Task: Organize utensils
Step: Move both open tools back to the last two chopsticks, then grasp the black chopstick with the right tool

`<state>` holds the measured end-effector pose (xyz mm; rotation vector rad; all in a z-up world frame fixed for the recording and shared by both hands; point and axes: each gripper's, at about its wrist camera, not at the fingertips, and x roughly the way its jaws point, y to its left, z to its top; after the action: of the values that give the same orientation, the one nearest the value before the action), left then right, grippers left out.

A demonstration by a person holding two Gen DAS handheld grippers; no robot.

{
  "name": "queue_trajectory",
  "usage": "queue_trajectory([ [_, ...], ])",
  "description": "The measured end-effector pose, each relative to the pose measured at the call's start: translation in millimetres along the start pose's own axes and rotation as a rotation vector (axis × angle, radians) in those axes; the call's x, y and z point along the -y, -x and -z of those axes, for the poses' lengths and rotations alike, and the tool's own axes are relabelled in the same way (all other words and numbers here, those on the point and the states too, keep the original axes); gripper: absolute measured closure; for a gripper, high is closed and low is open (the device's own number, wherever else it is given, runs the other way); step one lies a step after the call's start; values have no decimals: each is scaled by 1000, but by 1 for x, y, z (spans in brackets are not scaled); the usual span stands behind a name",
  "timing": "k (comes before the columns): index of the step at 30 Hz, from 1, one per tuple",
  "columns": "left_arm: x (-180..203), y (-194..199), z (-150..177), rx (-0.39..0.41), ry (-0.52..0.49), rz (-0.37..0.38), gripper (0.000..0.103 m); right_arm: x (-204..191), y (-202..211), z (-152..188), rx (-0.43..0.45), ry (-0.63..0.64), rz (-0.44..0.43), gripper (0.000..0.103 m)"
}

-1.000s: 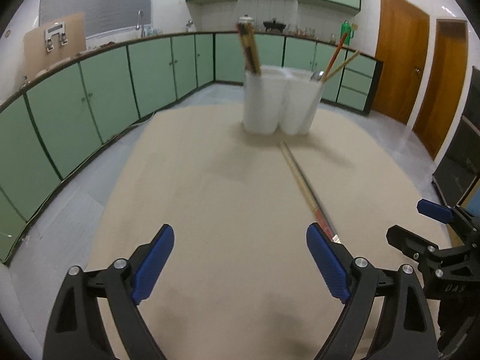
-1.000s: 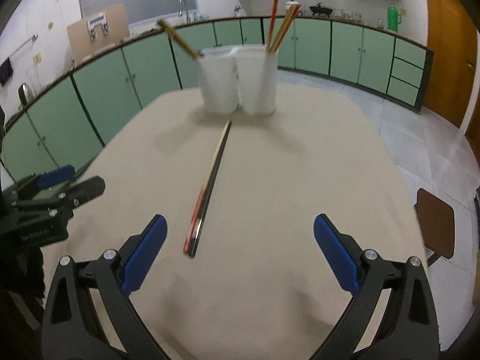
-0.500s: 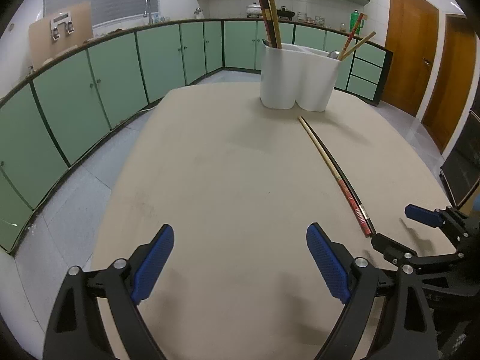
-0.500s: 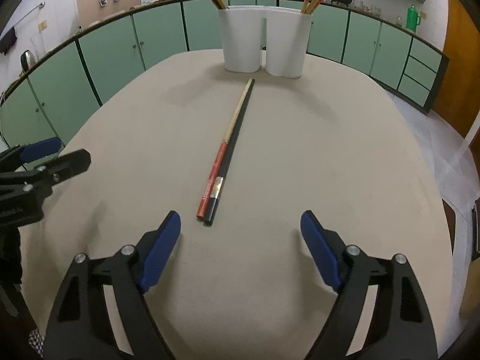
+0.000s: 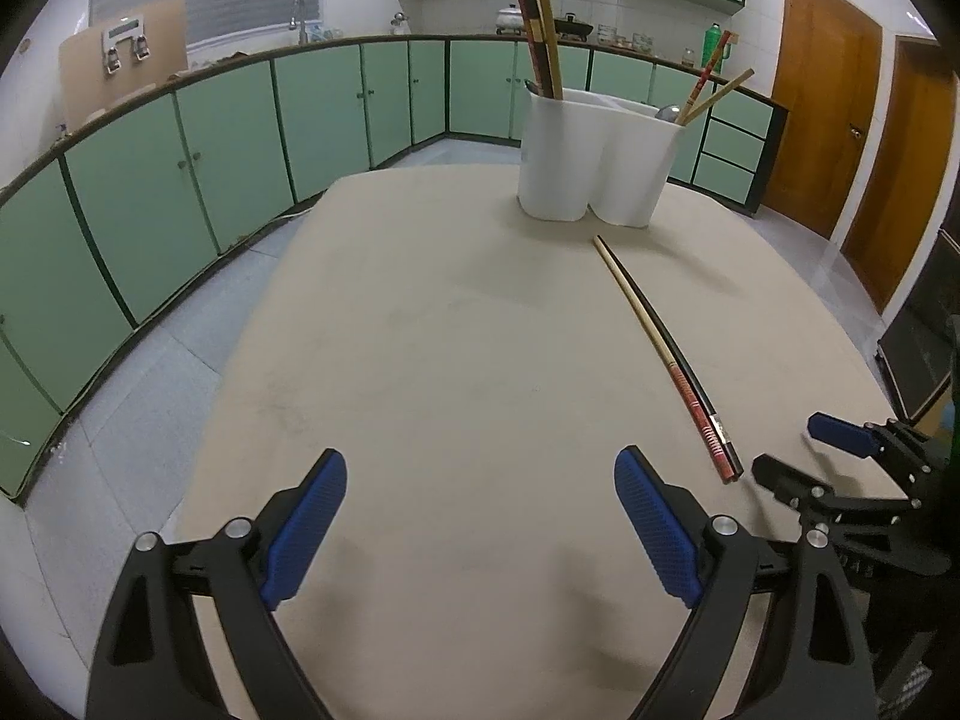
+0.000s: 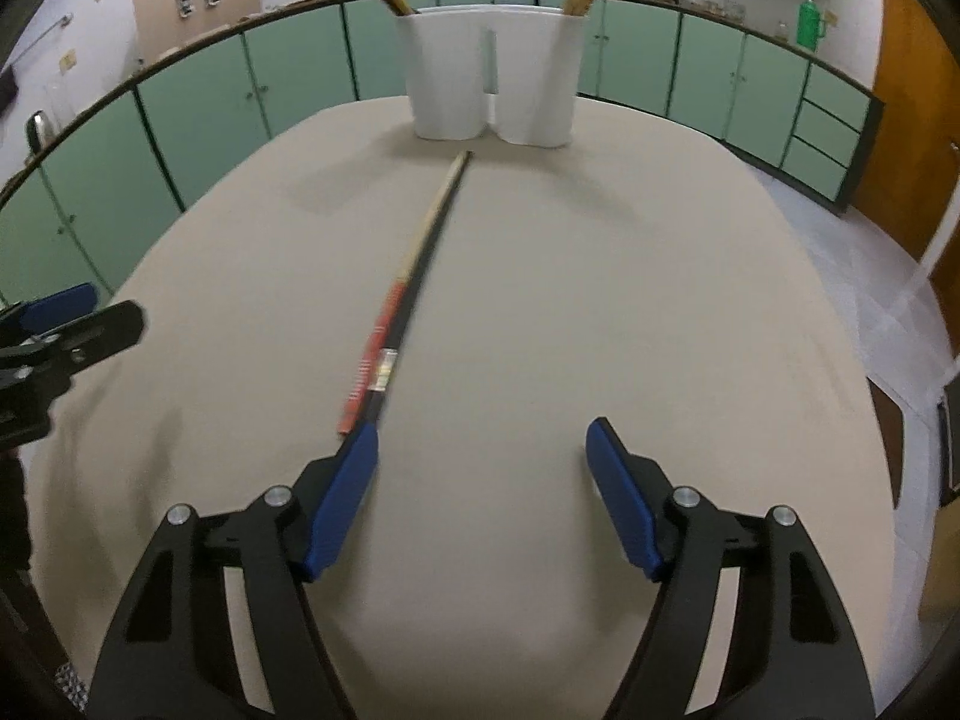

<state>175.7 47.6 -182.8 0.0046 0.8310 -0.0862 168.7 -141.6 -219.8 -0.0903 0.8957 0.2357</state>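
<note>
2 loose chopsticks [image 6: 414, 294] lie side by side down the middle of the beige counter [image 6: 660, 300], their far tips just short of the white 2-compartment utensil holder [image 6: 492, 84] at the far edge, where other chopsticks already stand in both compartments. The right gripper [image 6: 483, 450] hangs low over their near ends; its jaws have just been closing, yet they are released and grasp nothing, and the left pad sits right at the butt ends rather than astride them, though whether it touches them I cannot tell. The left gripper [image 5: 480, 501] hovers near the counter's near edge, jaws wide and empty, well to the side of the pair. The pickup looks to be the step in hand. Next, I'd judge, the right gripper must shift left until both sticks lie between the pads, then close, lift and carry them to the holder.
</note>
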Motion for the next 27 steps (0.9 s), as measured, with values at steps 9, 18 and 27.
queue_trajectory([
  [9, -2, -2, 1, -5, -1, -8, 13, -1, -8, -2, -13, 3, 44, 35],
  [18, 1, -4, 1, -10, 2, -5, 13, 12, -5, 0, -10, -65, -34, 47],
  [27, 5, -5, 2, -16, 6, -4, 13, -5, -5, 1, 8, -7, -49, 93],
])
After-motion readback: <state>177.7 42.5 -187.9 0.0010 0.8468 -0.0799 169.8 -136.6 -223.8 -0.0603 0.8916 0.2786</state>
